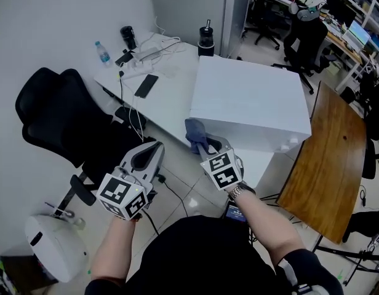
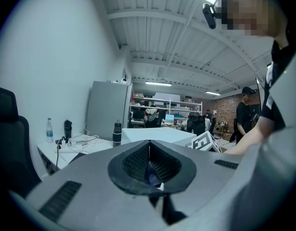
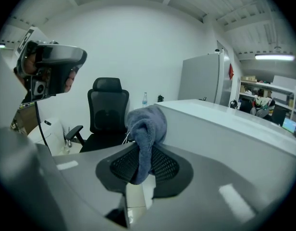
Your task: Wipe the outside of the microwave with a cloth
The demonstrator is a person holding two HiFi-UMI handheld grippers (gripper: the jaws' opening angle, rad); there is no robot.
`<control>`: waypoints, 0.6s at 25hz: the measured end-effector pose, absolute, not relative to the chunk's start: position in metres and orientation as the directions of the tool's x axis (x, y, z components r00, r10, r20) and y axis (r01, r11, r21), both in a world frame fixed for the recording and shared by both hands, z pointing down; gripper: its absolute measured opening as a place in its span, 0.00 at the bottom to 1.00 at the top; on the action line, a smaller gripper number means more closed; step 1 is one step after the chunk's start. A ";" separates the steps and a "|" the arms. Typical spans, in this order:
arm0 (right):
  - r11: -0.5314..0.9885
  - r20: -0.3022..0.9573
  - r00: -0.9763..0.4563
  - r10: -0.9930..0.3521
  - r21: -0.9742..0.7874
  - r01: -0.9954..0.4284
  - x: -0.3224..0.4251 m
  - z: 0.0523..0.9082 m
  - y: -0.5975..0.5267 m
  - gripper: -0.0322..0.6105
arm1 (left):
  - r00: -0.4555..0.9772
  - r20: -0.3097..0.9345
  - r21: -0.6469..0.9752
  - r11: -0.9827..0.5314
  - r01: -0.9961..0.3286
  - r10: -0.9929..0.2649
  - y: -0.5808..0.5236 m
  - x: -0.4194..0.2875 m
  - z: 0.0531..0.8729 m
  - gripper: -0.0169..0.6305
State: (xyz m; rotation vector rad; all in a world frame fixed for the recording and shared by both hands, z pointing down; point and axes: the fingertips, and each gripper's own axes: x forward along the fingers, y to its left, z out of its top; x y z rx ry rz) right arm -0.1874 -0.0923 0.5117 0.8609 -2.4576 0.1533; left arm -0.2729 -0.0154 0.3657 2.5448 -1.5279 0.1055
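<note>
Left tongs (image 1: pixel 154 152), right tongs (image 1: pixel 212 147), one cloth (image 1: pixel 194 133)

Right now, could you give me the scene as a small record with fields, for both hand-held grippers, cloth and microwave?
Microwave: white, on the white table
Left hand-held gripper: shut, empty
Right hand-held gripper: shut on the blue-grey cloth
Cloth position: bunched, close to the microwave's near left corner; contact unclear
</note>
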 end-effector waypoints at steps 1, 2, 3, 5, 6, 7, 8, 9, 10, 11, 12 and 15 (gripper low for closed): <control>0.786 0.518 -0.654 -0.552 0.063 -0.614 -0.189 0.514 -0.096 0.16 | 0.475 0.149 0.106 -0.463 -0.880 -0.867 -0.016 -0.273 0.367 0.04; 0.782 0.520 -0.649 -0.556 0.061 -0.621 -0.190 0.517 -0.100 0.16 | 0.478 0.150 0.101 -0.467 -0.878 -0.866 -0.017 -0.274 0.367 0.04; 0.776 0.522 -0.643 -0.560 0.060 -0.628 -0.190 0.520 -0.103 0.16 | 0.480 0.150 0.099 -0.470 -0.877 -0.865 -0.018 -0.273 0.368 0.04; 0.763 0.526 -0.630 -0.572 0.059 -0.644 -0.188 0.523 -0.109 0.16 | 0.481 0.151 0.101 -0.470 -0.877 -0.864 -0.019 -0.273 0.369 0.04; 0.755 0.527 -0.622 -0.579 0.058 -0.653 -0.186 0.524 -0.112 0.16 | 0.482 0.153 0.101 -0.471 -0.876 -0.863 -0.019 -0.272 0.369 0.04; 0.746 0.528 -0.614 -0.586 0.058 -0.663 -0.184 0.524 -0.115 0.16 | 0.484 0.154 0.101 -0.474 -0.875 -0.861 -0.020 -0.273 0.370 0.04; 0.739 0.529 -0.607 -0.593 0.057 -0.672 -0.181 0.524 -0.118 0.16 | 0.488 0.154 0.100 -0.478 -0.873 -0.859 -0.022 -0.272 0.370 0.04; 0.733 0.530 -0.601 -0.598 0.058 -0.678 -0.178 0.523 -0.120 0.16 | 0.492 0.153 0.099 -0.482 -0.870 -0.857 -0.024 -0.272 0.370 0.04; 0.728 0.532 -0.595 -0.602 0.059 -0.683 -0.175 0.523 -0.122 0.16 | 0.497 0.152 0.102 -0.486 -0.868 -0.855 -0.026 -0.271 0.370 0.04; 0.723 0.534 -0.590 -0.606 0.061 -0.688 -0.171 0.523 -0.123 0.16 | 0.501 0.151 0.106 -0.490 -0.865 -0.852 -0.028 -0.269 0.371 0.04; 0.718 0.536 -0.583 -0.611 0.065 -0.693 -0.168 0.523 -0.124 0.16 | 0.508 0.150 0.111 -0.496 -0.861 -0.848 -0.030 -0.267 0.371 0.04; 0.701 0.540 -0.564 -0.625 0.071 -0.709 -0.155 0.523 -0.124 0.16 | 0.536 0.149 0.117 -0.523 -0.844 -0.831 -0.035 -0.254 0.373 0.04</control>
